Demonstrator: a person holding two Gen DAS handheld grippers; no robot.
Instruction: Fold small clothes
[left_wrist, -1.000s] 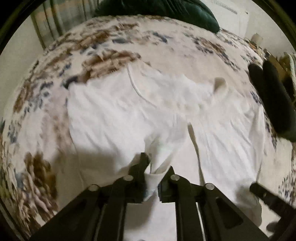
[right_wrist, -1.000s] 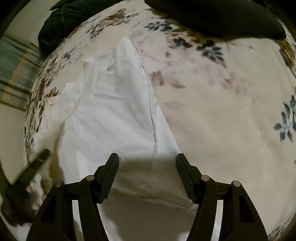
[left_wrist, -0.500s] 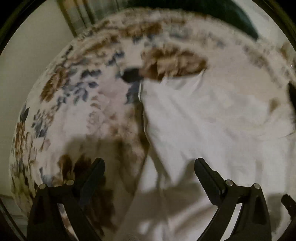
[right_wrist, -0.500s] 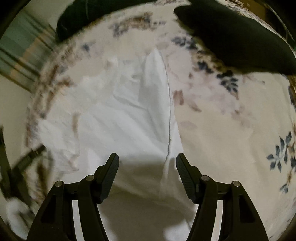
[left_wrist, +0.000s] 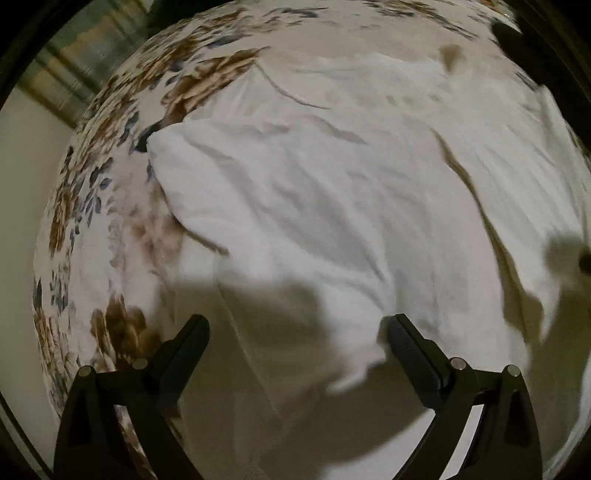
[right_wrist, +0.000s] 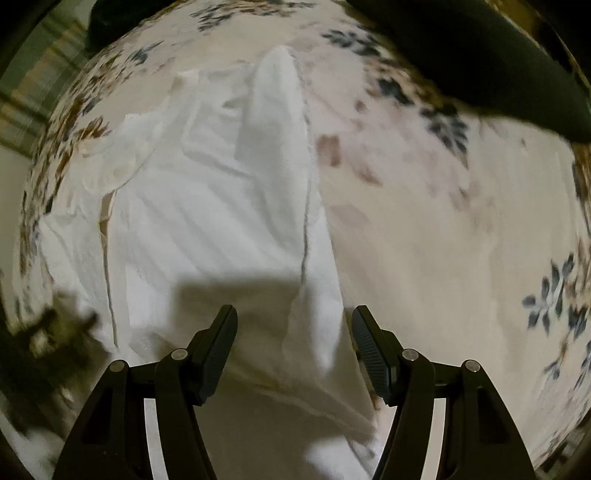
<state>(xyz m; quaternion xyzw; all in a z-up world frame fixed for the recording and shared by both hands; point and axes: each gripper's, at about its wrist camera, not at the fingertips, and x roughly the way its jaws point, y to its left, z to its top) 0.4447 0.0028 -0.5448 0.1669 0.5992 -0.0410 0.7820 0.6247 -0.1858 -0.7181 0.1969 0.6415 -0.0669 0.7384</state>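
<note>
A white garment (left_wrist: 332, 206) lies spread on a floral bedspread (left_wrist: 96, 206), creased and partly folded over itself. My left gripper (left_wrist: 299, 332) is open and empty, just above the garment's near left part. In the right wrist view the same garment (right_wrist: 207, 206) has a long folded flap running away from me. My right gripper (right_wrist: 293, 325) is open and empty, its jaws either side of the garment's near right edge. The left gripper (right_wrist: 44, 332) shows as a dark blur at the lower left of that view.
The floral bedspread (right_wrist: 461, 240) stretches to the right of the garment. A dark green cushion (right_wrist: 498, 62) lies at the far right of the bed. A striped curtain (left_wrist: 62, 74) hangs beyond the bed's far left edge.
My left gripper has let go of the garment fold it was shut on, opened wide and shifted left. The right gripper stayed open over the garment's right edge.
</note>
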